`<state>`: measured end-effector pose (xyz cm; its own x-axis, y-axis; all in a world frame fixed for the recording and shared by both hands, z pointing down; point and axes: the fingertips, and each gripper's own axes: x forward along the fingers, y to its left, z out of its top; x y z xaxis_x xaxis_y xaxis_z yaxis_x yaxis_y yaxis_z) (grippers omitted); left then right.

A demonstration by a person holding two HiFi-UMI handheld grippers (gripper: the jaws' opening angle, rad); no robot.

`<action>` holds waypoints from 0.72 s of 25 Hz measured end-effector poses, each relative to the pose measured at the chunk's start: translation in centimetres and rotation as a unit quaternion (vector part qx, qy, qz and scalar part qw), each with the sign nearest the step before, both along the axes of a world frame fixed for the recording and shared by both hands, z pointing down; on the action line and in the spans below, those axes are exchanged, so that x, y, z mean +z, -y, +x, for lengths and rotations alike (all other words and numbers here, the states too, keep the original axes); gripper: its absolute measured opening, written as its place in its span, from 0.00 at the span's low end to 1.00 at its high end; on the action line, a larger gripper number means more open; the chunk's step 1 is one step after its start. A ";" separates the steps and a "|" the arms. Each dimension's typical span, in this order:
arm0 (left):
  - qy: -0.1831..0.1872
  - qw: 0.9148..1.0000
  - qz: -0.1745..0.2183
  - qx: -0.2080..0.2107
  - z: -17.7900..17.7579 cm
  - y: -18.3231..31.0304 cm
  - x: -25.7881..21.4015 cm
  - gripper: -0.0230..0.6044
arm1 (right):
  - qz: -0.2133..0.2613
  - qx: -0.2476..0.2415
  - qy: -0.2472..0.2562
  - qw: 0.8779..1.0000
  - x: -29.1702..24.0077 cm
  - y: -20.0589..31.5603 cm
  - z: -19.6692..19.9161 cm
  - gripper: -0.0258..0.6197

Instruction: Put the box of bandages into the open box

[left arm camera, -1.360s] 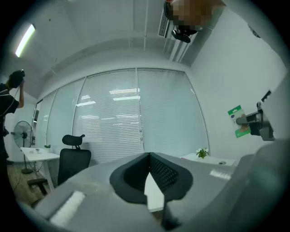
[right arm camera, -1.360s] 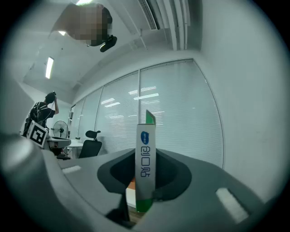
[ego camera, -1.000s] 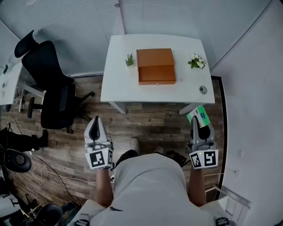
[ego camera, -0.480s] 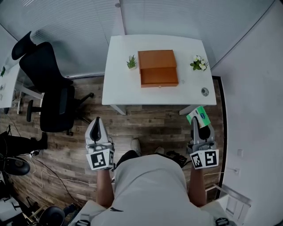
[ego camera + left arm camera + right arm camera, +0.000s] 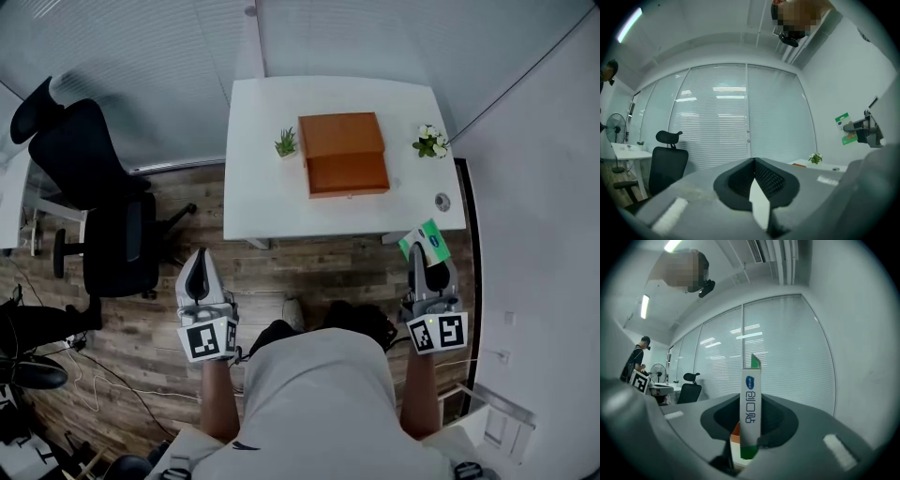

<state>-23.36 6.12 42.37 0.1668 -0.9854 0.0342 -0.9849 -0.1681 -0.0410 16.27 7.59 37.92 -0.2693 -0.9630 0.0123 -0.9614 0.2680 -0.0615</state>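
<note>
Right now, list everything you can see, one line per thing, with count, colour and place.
table: one, white, straight ahead
box: one, orange-brown, middle of the table
green potted plant: one, just left of the box
white-flowered plant: one, right of the box
round disc: one, grey, table's near right corner
office chair: one, black, left of the table
floor: brown wood planks, underfoot
bystander: one, dark top, far left in the right gripper view
box of bandages: one, green and white, between the right gripper's fingers
left gripper: grey, fingers shut, empty, low left
right gripper: grey, fingers shut on the box of bandages, low right
</note>
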 end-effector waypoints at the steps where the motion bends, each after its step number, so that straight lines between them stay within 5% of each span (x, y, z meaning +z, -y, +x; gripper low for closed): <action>1: 0.001 1.000 0.000 0.002 -0.1 0.6 0.0 0.05 | 0.000 0.001 -0.003 1.000 0.0 0.5 -0.1 0.18; 18: 0.006 0.999 0.000 -0.036 3.4 11.4 0.4 0.05 | -0.007 -0.045 -0.017 0.999 1.7 14.5 2.8 0.18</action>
<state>-19.98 -5.31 42.78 0.0948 -0.9949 0.0357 -0.9939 -0.0966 -0.0525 19.11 -6.92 39.61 -0.3536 -0.9347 0.0369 -0.9352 0.3525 -0.0329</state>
